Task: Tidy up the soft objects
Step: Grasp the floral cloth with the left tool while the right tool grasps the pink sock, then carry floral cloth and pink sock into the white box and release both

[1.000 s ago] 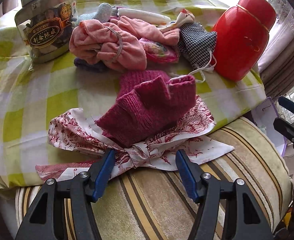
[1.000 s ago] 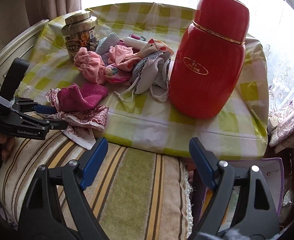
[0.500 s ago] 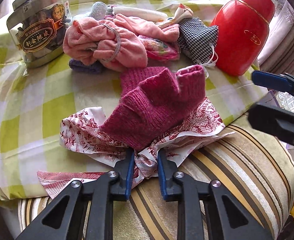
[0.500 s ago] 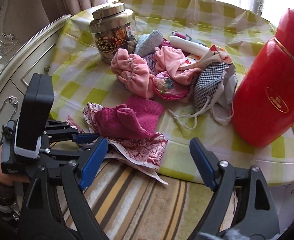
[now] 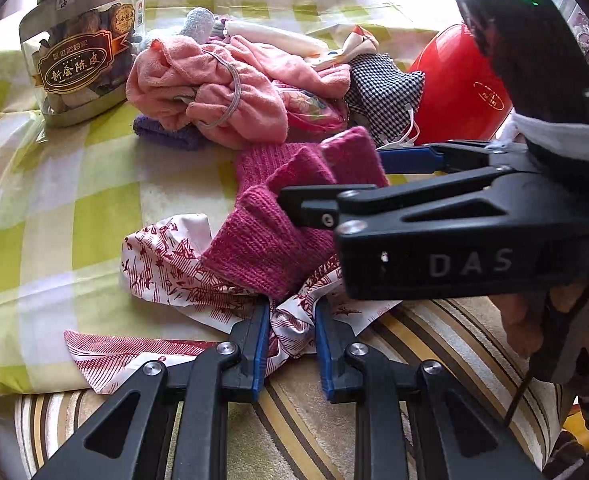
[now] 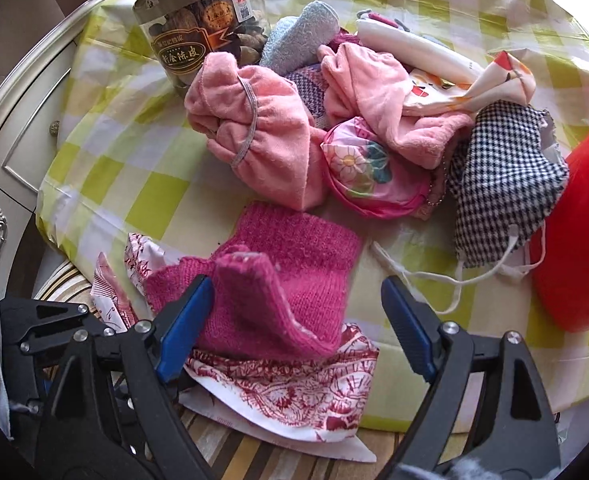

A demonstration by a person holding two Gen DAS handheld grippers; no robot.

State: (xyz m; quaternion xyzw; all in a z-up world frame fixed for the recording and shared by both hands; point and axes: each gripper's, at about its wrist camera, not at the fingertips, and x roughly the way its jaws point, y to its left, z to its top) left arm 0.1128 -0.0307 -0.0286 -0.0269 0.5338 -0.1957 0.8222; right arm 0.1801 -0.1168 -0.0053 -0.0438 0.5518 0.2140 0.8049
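Observation:
A red-and-white printed cloth (image 5: 166, 264) lies at the near edge of the checked table, with a magenta knit piece (image 5: 270, 240) on top of it. My left gripper (image 5: 290, 340) is shut on a bunched fold of the printed cloth. My right gripper (image 6: 294, 316) is open, its jaws on either side of the magenta knit (image 6: 294, 280), low over it. In the left wrist view the right gripper (image 5: 334, 180) reaches in from the right over the knit. The printed cloth (image 6: 294, 392) shows under the knit in the right wrist view.
Behind lies a pile of soft things: pink towels (image 6: 262, 140), a blue cloth (image 6: 298, 36), a floral pouch (image 6: 366, 168), a houndstooth mask (image 6: 502, 184). A clear jar (image 5: 82, 48) stands back left, a red flask (image 5: 458, 84) at the right. A striped cushion (image 5: 294, 440) lies in front.
My left gripper has closed on the printed cloth's fold and holds it. My right gripper has moved in from the right, down over the magenta knit.

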